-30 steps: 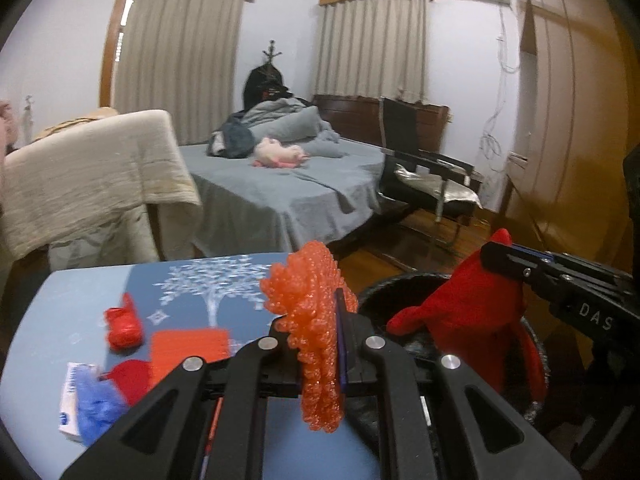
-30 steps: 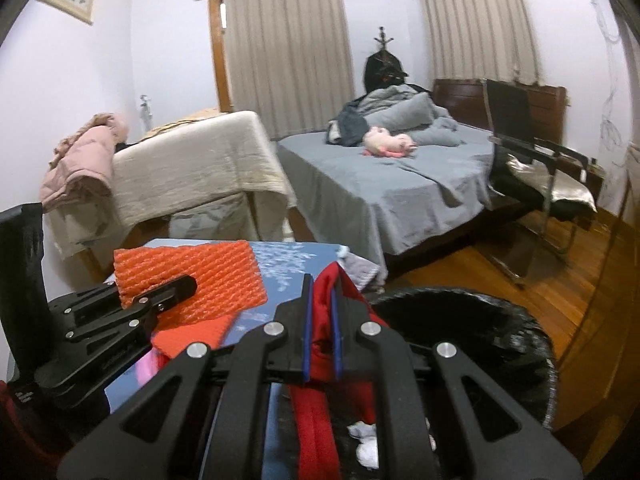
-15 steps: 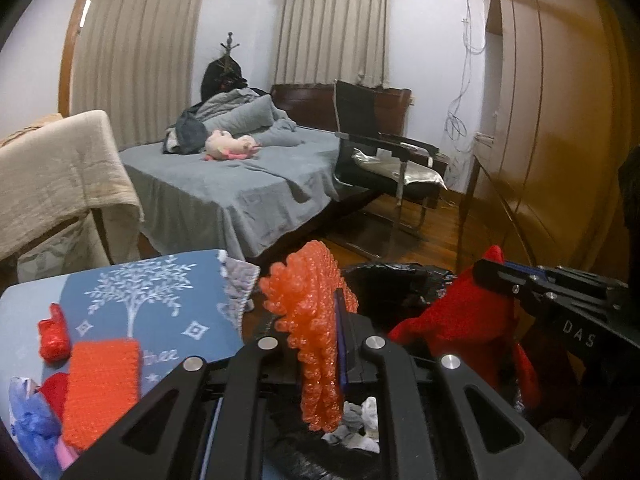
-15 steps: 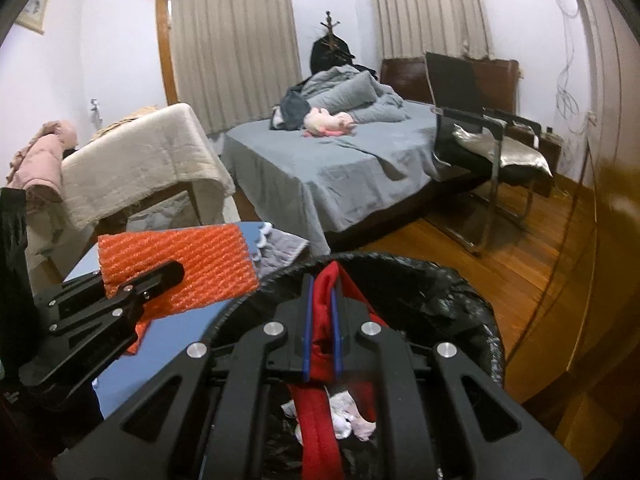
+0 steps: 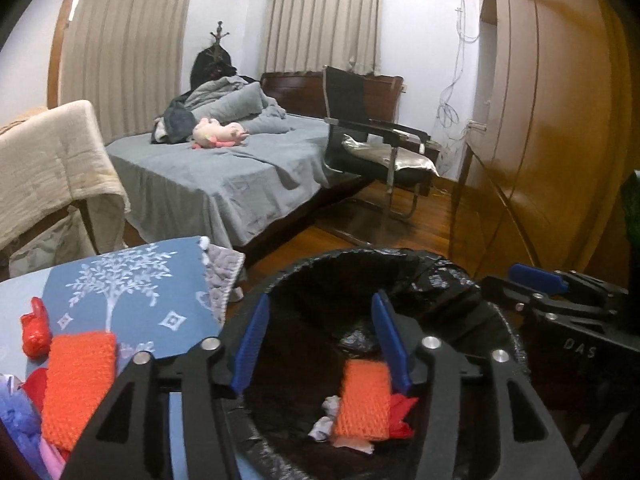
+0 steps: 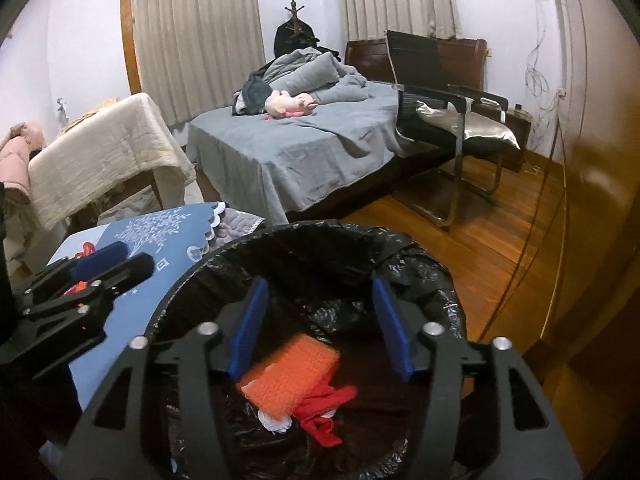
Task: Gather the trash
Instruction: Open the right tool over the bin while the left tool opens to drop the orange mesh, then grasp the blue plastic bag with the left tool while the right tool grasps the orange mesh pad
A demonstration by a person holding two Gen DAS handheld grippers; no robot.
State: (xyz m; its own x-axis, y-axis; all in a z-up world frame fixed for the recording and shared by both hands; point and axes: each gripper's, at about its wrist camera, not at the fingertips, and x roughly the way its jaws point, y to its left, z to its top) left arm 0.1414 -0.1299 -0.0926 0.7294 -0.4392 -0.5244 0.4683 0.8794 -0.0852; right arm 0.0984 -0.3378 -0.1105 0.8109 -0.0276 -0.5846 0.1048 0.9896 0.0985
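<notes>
Both grippers are seen opening above the bin (image 5: 460, 276), nothing between the jaws: left gripper (image 5: 322, 344), right gripper (image 6: 320, 328). "DAS" (image 5: 580, 347) is printed on the right gripper's body.

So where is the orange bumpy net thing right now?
One orange foam net lies at the bottom of the black-lined trash bin, beside a red scrap, seen between the right gripper's fingers. Another one is on the blue table at the left.

Orange netted foam (image 6: 290, 376) and red scrap (image 6: 326, 408) in black-lined bin (image 6: 420, 264) (tablecloth (image 5: 132, 292): blue, white tree print).
</notes>
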